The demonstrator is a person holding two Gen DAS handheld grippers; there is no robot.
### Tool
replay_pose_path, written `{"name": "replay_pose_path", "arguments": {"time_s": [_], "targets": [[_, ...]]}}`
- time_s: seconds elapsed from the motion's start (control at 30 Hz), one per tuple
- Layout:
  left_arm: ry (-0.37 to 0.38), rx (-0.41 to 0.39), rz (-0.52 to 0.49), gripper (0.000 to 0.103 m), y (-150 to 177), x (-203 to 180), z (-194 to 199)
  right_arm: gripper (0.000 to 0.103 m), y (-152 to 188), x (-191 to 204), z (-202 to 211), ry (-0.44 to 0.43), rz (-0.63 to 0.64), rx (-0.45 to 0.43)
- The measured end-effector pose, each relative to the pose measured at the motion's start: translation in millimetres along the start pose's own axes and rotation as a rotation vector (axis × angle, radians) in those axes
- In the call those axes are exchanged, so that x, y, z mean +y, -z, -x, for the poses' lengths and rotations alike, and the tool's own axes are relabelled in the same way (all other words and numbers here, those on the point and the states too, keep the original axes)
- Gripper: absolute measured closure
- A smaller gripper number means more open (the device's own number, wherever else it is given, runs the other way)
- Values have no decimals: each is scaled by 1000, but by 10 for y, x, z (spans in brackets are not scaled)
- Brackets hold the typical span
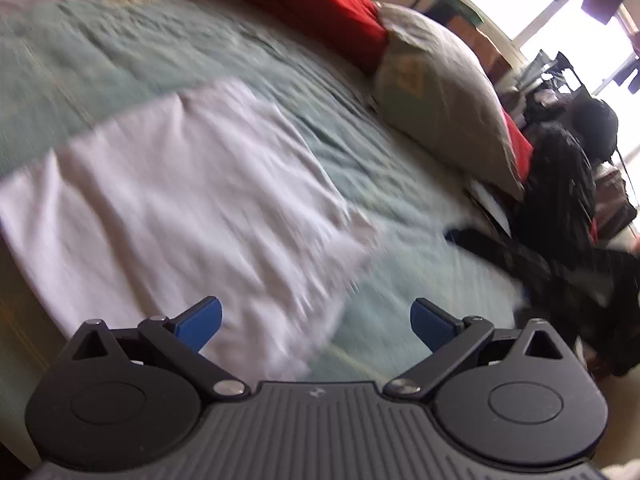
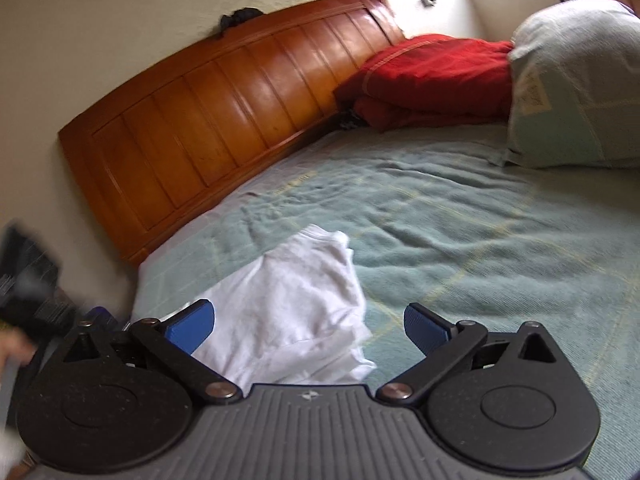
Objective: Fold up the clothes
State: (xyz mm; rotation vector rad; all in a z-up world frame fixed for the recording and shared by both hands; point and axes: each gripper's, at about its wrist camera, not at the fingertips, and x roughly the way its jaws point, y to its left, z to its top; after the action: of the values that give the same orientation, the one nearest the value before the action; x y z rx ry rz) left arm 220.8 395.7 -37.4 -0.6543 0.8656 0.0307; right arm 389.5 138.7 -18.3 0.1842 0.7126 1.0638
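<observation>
Motion-blurred white garment [image 1: 192,208], edges indistinct

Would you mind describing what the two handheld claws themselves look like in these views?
The left claw and the right claw look alike: a ribbed dark grey body with a small pale emblem, two round black discs, black link arms with silver pivots, and ridged blue pads. No cables or sleeves show clearly.

My left camera view is smeared by motion blur, so the white garment [image 1: 180,208] shows no clear folds or edges. In my right view its near end [image 2: 288,320] is hidden behind my gripper body, and a dark blurred object [image 2: 28,280] is cut off at the left edge.
</observation>
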Motion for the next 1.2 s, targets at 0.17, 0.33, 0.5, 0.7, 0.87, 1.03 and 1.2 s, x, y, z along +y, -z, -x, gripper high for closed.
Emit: {"name": "replay_pose_path", "arguments": {"time_s": [0.17,0.33,0.5,0.7,0.87,1.03,1.2], "targets": [[-27,42,-7,3,342,-91,-22,0,-12,-89,13,24,-14,1],[-90,-39,-51,2,477,-204,327,0,4,-136,-71,5,-30,22],[-302,-106,-174,2,629,-302,432,0,88,165,-212,-124,100,31],[-449,-92,-313,2,791,-396,359,0,238,447,-555,-152,232,103],[-435,-120,-310,2,893,-419,410,0,235,354,-630,-45,176,186],[-461,-188,-288,1,888,-439,406,0,66,434,-219,-41,176,164],[-358,-175,-253,1,861,-430,260,0,114,559,222,75,286,206]]}}
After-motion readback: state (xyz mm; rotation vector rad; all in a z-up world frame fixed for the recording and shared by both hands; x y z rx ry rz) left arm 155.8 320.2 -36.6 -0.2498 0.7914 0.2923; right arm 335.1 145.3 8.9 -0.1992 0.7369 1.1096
